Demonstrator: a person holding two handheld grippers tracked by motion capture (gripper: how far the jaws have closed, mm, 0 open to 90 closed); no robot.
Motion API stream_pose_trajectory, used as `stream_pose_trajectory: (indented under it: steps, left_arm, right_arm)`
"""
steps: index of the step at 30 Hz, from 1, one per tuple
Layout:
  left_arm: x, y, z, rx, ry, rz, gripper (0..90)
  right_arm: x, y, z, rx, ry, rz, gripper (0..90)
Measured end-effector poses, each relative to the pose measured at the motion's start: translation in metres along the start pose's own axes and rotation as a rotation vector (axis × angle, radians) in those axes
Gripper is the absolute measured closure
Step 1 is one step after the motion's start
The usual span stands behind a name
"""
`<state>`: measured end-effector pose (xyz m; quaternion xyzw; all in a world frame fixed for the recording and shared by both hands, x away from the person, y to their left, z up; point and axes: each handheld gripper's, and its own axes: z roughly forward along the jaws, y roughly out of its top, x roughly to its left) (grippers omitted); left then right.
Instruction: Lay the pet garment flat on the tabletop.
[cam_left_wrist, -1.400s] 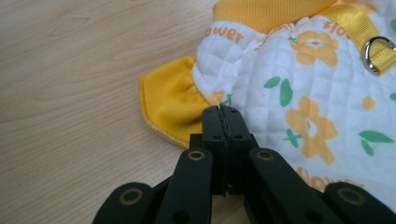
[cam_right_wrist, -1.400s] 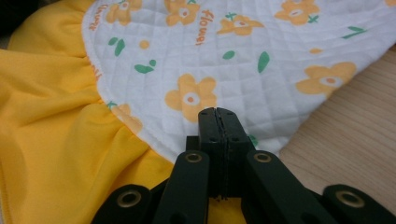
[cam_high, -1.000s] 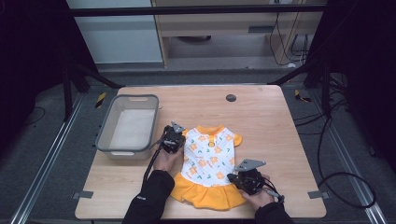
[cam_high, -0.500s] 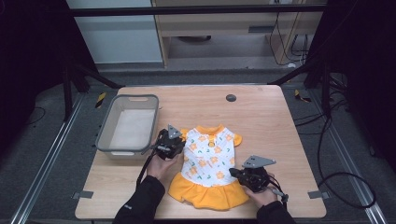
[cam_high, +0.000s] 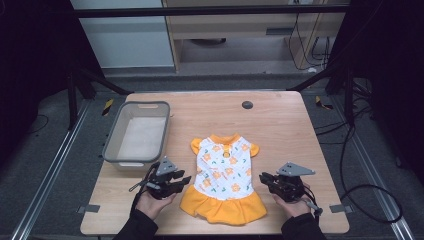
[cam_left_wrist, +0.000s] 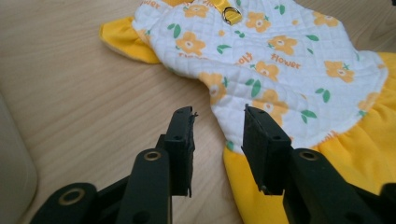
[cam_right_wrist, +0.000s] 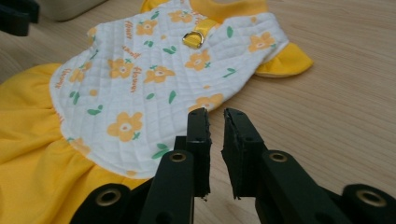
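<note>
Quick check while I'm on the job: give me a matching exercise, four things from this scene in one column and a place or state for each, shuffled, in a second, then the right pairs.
Things:
1. dress
2. grey bin
3. left gripper
4. black disc

Places or states:
A. on the table's far side, apart from the rest
B. beside the skirt's left edge, jaws apart
C. flat on the table, between the two grippers
D. near the table's left edge

Pairs: 1-C, 2-D, 3-B, 4-A

Dress (cam_high: 223, 172) — white quilted, orange flowers, yellow skirt.
</note>
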<state>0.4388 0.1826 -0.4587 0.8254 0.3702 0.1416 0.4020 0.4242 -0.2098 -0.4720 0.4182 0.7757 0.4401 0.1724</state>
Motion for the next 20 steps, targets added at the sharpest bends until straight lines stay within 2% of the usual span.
stream_pose_trajectory:
  steps: [3, 5, 10, 15, 20]
  left_arm:
    - [0.002, -0.011, -0.010, -0.003, 0.014, -0.004, 58.0]
    - [0.006, -0.019, -0.016, -0.001, 0.016, -0.023, 54.2]
    - [0.014, -0.037, -0.029, -0.008, 0.031, -0.053, 46.7]
    - [0.022, -0.049, -0.039, -0.013, 0.062, -0.043, 40.6]
    - [0.032, -0.058, -0.048, -0.024, 0.135, -0.045, 37.2]
  right_arm:
    - [-0.007, -0.001, -0.004, -0.005, -0.018, 0.013, 72.7]
    - [-0.012, -0.003, -0.006, -0.004, -0.038, 0.027, 66.7]
    - [-0.025, -0.007, -0.009, 0.005, -0.070, 0.061, 61.0]
    - [-0.033, -0.010, -0.010, 0.004, -0.109, 0.064, 53.6]
    - [-0.038, -0.011, -0.010, -0.007, -0.144, 0.066, 45.6]
